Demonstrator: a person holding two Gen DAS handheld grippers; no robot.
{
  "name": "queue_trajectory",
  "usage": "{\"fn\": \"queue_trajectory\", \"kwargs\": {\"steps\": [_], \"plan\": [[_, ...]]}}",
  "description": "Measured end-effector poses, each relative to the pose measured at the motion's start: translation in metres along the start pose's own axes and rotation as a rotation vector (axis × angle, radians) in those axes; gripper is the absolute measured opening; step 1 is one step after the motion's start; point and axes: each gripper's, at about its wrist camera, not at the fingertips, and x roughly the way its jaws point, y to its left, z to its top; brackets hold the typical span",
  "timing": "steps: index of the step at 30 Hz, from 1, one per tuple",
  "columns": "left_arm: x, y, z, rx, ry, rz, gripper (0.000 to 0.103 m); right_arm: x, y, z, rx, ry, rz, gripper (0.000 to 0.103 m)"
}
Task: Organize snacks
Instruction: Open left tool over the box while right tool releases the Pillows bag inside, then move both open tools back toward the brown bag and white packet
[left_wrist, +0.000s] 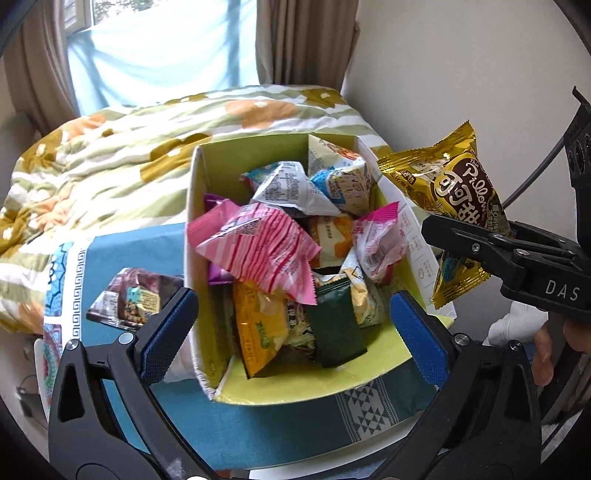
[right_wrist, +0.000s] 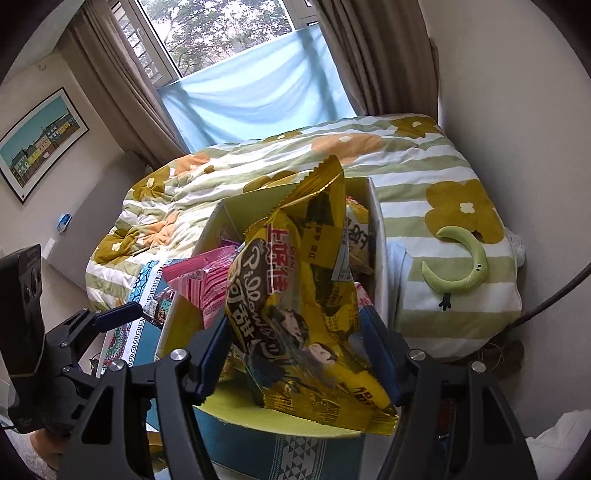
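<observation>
Your right gripper (right_wrist: 295, 354) has its jaws clamped on the gold snack packet (left_wrist: 456, 199), held just above the right rim of the snack box (left_wrist: 415, 236). It looks light, crinkly and slippery, with brittle contents, so grip the flat sealed edge, not the puffed middle. Your left gripper (left_wrist: 291, 336) hangs over the box, jaws spread wide, empty.
</observation>
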Motion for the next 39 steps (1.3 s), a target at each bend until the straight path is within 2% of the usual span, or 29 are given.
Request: {"fn": "queue_trajectory", "kwargs": {"steps": [10,15,16,19,20,21,27,33,39], "plan": [[-0.003,0.038,-0.004,-0.056,0.009,0.094,0.102,0.042,0.026,0.019,-0.025,0.038,0.029,0.065],[-0.001,0.047,-0.009,-0.068,0.025,0.113,0.102,0.059,0.028,0.027,-0.015,0.044,-0.003,0.066],[0.0,0.049,-0.01,-0.071,0.028,0.114,0.102,0.06,0.028,0.028,-0.01,0.033,-0.014,0.068],[0.002,0.053,-0.016,-0.079,0.041,0.112,0.102,0.058,0.027,0.03,0.004,-0.006,-0.037,0.095],[0.003,0.053,-0.018,-0.079,0.046,0.111,0.102,0.056,0.027,0.029,0.007,-0.021,-0.037,0.101],[0.003,0.054,-0.021,-0.079,0.05,0.113,0.102,0.054,0.026,0.027,0.009,-0.032,-0.04,0.102],[-0.003,0.058,-0.032,-0.09,0.058,0.102,0.102,0.044,0.024,0.014,0.005,-0.041,-0.058,0.102],[-0.028,0.066,-0.048,-0.103,0.027,0.124,0.102,0.027,0.025,0.004,-0.012,-0.02,-0.067,0.102],[-0.058,0.09,-0.067,-0.163,0.004,0.163,0.102,0.004,0.037,-0.002,-0.07,-0.07,-0.078,0.102]]}}
